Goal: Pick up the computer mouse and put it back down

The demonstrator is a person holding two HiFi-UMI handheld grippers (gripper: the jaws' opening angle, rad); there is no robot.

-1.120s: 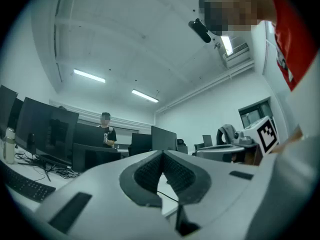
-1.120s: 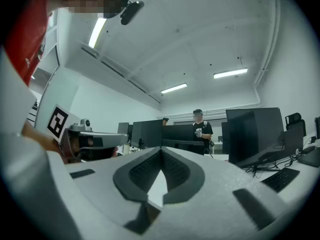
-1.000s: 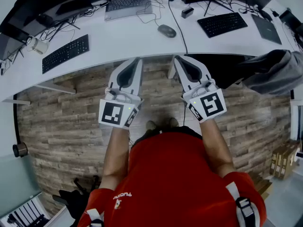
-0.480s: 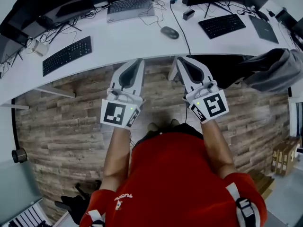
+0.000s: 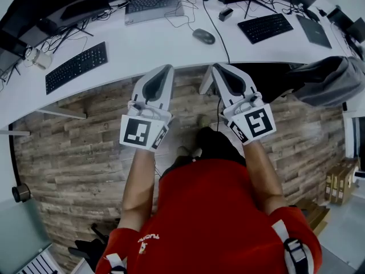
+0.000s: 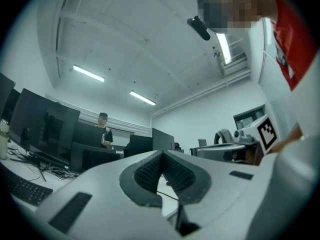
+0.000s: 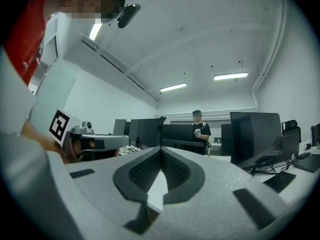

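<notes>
A dark grey computer mouse point(image 5: 203, 36) lies on the white desk point(image 5: 165, 44), its cable running toward the back. Both grippers are held over the floor just short of the desk's front edge, pointing at the desk. My left gripper point(image 5: 168, 68) is shut with nothing between its jaws, its tips below and left of the mouse. My right gripper point(image 5: 215, 67) is shut and empty too, its tips a little below and right of the mouse. In the left gripper view point(image 6: 161, 153) and the right gripper view point(image 7: 160, 149) the tips meet, and the mouse does not show there.
Two black keyboards point(image 5: 74, 67) point(image 5: 268, 27), a laptop point(image 5: 153, 7), monitors and tangled cables crowd the desk. A chair draped in grey cloth point(image 5: 331, 81) stands at the right. A person point(image 7: 199, 129) stands beyond the monitors. Wood floor point(image 5: 80, 147) lies below.
Both grippers have edged forward toward the desk's front edge, still shut. The mouse has not moved on the desk.
</notes>
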